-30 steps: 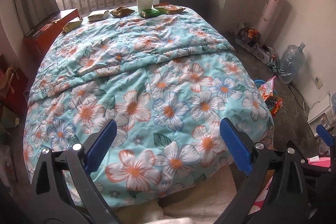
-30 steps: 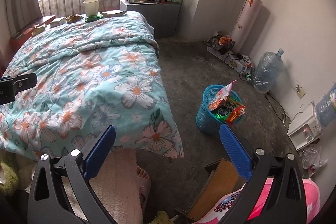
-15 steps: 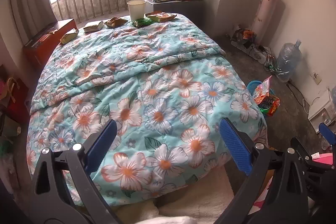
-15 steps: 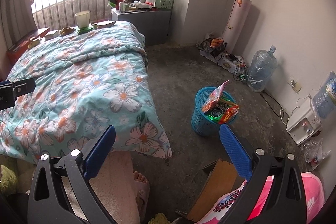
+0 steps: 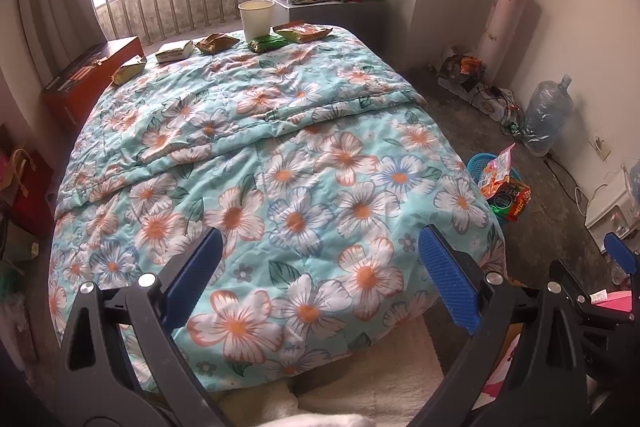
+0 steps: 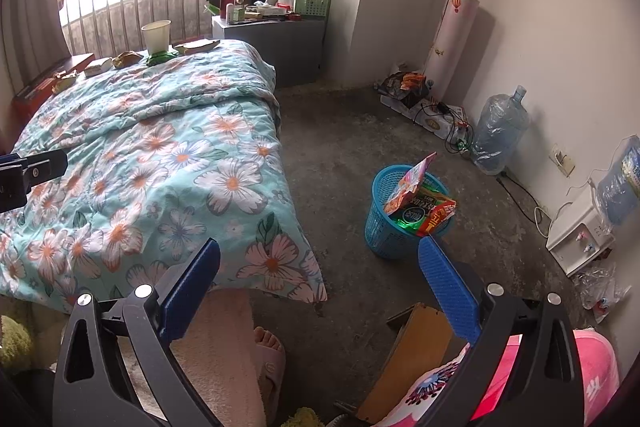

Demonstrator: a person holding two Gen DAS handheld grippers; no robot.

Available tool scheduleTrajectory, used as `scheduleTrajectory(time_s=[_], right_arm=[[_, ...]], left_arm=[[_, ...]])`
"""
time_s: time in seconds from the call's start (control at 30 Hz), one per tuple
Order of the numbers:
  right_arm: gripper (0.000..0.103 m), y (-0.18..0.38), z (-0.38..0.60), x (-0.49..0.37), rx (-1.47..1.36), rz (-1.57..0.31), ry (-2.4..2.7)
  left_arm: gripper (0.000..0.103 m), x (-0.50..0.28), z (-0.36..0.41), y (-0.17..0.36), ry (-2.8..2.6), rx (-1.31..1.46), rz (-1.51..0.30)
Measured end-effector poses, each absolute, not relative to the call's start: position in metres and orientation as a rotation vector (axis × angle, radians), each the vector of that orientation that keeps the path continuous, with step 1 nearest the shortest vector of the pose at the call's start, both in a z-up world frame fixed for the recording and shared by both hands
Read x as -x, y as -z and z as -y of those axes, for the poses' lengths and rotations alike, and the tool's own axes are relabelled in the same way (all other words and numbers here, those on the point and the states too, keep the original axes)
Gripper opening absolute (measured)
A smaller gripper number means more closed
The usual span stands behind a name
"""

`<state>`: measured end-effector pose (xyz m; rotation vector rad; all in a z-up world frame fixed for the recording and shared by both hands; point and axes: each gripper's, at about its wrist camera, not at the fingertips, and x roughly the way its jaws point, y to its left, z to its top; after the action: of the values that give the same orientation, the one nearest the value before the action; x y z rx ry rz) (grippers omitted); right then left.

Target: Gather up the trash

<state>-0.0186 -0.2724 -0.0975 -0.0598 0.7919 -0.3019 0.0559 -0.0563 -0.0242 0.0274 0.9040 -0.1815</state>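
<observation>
Several snack wrappers lie along the far edge of the floral bed (image 5: 280, 155): a yellow one (image 5: 128, 69), a flat pack (image 5: 175, 51), a brown one (image 5: 216, 43), a green one (image 5: 267, 43) and an orange one (image 5: 304, 33). A white paper cup (image 5: 256, 21) stands among them. A blue basket (image 6: 394, 223) on the floor holds wrappers (image 6: 420, 203). My left gripper (image 5: 320, 275) is open over the near end of the bed. Empty and open, my right gripper (image 6: 320, 275) hangs above the floor near the basket.
A grey nightstand (image 6: 276, 39) with clutter stands by the window rail. A water bottle (image 6: 498, 131), cables and boxes line the right wall. A wooden box (image 5: 92, 75) sits left of the bed. A person's slippered foot (image 6: 268, 347) and a pink cushion (image 6: 592, 379) are near.
Both grippers have drawn back and risen, so the bed and the basket look smaller and farther away. Both stay open and empty.
</observation>
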Motion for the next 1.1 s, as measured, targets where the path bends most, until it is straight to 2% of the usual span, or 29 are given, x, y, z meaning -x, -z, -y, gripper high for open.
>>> scheduleTrajectory(time_s=[1.1], right_arm=[[0.096,0.0947,0.2684,0.0184,0.065,-0.785,0.294]], left_arm=[[0.094,-0.0567,0.0553,0.0249,0.182,-0.027,-0.904]])
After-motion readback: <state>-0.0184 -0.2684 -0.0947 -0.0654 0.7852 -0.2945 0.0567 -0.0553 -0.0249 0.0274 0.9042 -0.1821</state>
